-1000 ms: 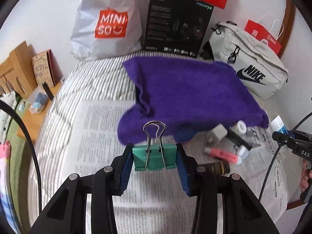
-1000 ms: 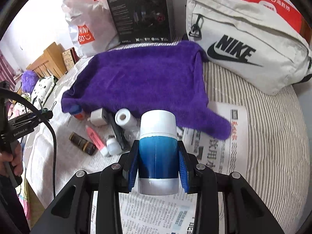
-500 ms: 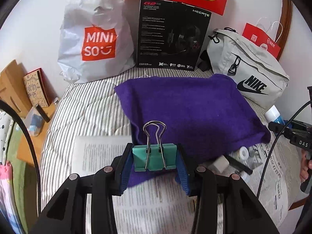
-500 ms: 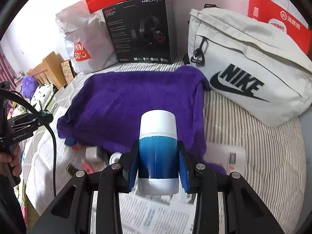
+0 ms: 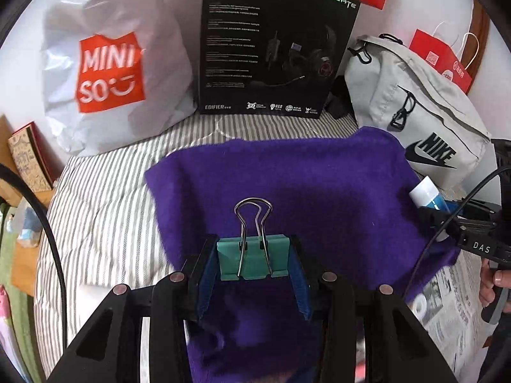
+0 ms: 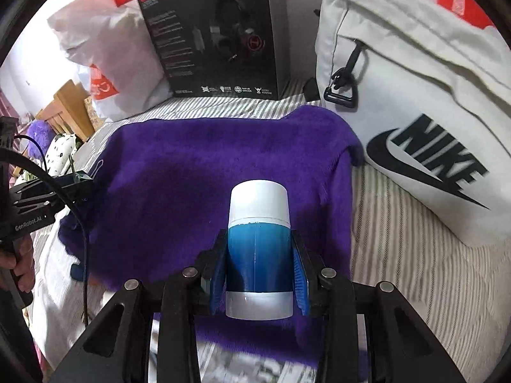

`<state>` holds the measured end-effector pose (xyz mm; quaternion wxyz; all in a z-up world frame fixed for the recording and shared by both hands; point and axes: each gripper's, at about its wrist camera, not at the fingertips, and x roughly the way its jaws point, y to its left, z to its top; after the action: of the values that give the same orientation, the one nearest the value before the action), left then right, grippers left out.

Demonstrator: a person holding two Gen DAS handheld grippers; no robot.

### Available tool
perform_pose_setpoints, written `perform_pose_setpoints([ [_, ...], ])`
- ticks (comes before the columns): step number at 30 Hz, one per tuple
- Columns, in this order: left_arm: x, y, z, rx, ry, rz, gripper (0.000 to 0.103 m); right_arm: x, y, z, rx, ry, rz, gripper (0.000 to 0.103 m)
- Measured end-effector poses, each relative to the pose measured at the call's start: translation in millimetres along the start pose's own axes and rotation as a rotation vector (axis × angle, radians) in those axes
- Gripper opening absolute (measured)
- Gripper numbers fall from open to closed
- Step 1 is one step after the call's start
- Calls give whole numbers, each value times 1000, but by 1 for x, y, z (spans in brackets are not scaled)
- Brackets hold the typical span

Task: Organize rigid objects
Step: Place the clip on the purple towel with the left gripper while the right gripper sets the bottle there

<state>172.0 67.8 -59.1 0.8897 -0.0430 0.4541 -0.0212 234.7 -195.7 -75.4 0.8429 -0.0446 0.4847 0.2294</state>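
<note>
My left gripper (image 5: 254, 257) is shut on a green binder clip (image 5: 253, 257) and holds it above the purple towel (image 5: 287, 188). My right gripper (image 6: 258, 255) is shut on a blue bottle with a white cap (image 6: 258, 242), also above the purple towel (image 6: 204, 175). The bottle (image 5: 428, 193) and the right gripper show at the right edge of the left wrist view. The left gripper with the clip (image 6: 78, 177) shows at the left edge of the right wrist view. A white roll (image 5: 421, 306) lies on the newspaper (image 5: 453, 306) by the towel's edge.
At the back stand a white Miniso bag (image 5: 108, 73), a black headset box (image 5: 271, 51) and a grey Nike bag (image 5: 415, 111), also in the right wrist view (image 6: 415, 102). The striped bedcover (image 5: 105, 217) lies left of the towel. A wooden shelf (image 5: 19, 166) is at the far left.
Both grippers have moved forward over the purple towel, toward the back wall, each still holding its object. The small items on the newspaper have dropped out of view.
</note>
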Motion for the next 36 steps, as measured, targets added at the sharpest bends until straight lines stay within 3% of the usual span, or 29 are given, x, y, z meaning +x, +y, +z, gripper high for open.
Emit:
perform_pose_setpoints([
  [11,47,-5,34,29,62,11,40,48,-6,35,-12,76,-42,36],
  [16,66,-8,35,39,116,32,40,59,-3,40,-22,98,-48,36],
  [26,73,-13,37,71,134,90,41,64,6,40,-72,90,-70,37],
  [29,73,-12,35,66,141,97,49,61,5,37,-68,95,-45,47],
  [31,72,-11,32,64,149,106,64,58,4,34,-56,103,-44,51],
  [36,61,-9,20,59,156,92,65,37,0,22,-22,94,-52,51],
])
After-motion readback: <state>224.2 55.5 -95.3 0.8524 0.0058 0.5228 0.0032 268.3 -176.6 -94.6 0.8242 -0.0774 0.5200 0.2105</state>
